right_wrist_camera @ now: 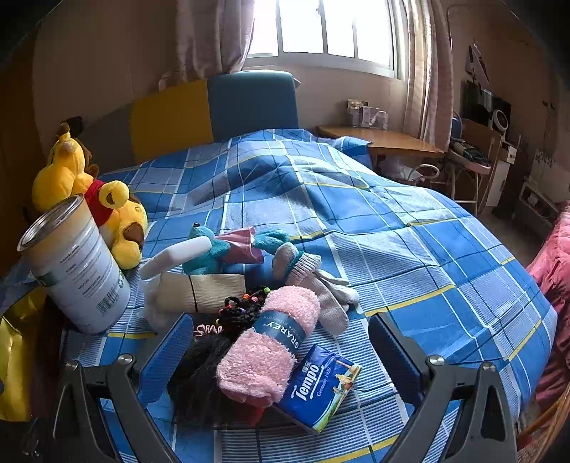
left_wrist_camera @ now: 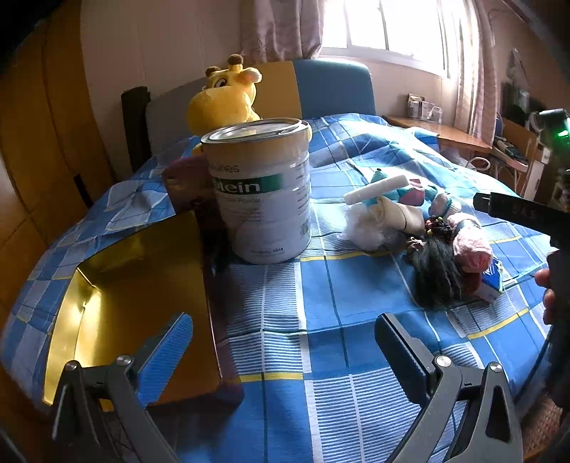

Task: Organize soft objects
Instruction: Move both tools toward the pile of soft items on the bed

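While both grippers (left_wrist_camera: 281,352) (right_wrist_camera: 279,352) gape, "GRAREY" pink cloth (right_wrist_camera: 269,342), "Tempo" tissues (right_wrist_camera: 320,386).

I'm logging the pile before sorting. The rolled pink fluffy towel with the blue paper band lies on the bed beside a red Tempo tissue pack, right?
Not quite: the Tempo tissue pack is blue, not red, as the right wrist view shows. The rolled pink fluffy towel with the blue paper band does lie beside it on the blue plaid bed cover.

A white protein powder can (left_wrist_camera: 262,190) stands on the bed (left_wrist_camera: 320,320), ahead and left of the hand-held gripper; the window (right_wrist_camera: 331,28) lies far ahead.
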Motion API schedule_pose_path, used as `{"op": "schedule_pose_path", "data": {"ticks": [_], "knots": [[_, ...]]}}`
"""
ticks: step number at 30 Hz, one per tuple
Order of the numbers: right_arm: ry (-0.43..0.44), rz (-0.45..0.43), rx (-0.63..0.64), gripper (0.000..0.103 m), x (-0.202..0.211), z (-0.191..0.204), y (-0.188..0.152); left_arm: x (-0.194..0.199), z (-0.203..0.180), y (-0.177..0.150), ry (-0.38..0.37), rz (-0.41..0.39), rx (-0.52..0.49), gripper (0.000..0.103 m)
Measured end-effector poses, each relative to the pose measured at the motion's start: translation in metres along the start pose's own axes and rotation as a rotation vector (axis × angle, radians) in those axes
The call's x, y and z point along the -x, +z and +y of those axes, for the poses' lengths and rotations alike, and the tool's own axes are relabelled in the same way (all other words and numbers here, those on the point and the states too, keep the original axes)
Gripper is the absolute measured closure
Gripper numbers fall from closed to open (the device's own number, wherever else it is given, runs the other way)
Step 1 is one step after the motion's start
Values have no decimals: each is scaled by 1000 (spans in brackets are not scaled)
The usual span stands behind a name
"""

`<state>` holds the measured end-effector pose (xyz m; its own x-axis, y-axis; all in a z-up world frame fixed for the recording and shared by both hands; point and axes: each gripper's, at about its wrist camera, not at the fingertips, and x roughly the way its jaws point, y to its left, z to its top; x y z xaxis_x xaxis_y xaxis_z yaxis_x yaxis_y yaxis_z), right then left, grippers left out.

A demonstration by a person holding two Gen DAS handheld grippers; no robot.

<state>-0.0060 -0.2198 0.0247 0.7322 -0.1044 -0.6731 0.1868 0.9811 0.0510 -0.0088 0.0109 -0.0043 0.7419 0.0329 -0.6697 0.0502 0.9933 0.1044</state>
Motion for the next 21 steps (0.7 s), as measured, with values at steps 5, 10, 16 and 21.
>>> {"op": "schedule_pose_path", "data": {"ticks": [5, 10, 16, 21], "knots": [[-1, -4, 2, 2, 1, 1, 0, 3, 0, -1, 0, -6, 1, 0], [-1, -5, -3, 2, 1, 0, 1, 5, 0, -1, -6, -11, -4, 0], [-1, -3, -9, 2, 1, -2, 1, 8, -2, -1, -5, -21, -17, 0], [-2, -3, -17, 2, 1, -3, 1, 9, -4, 0, -11, -21, -25, 0]]}}
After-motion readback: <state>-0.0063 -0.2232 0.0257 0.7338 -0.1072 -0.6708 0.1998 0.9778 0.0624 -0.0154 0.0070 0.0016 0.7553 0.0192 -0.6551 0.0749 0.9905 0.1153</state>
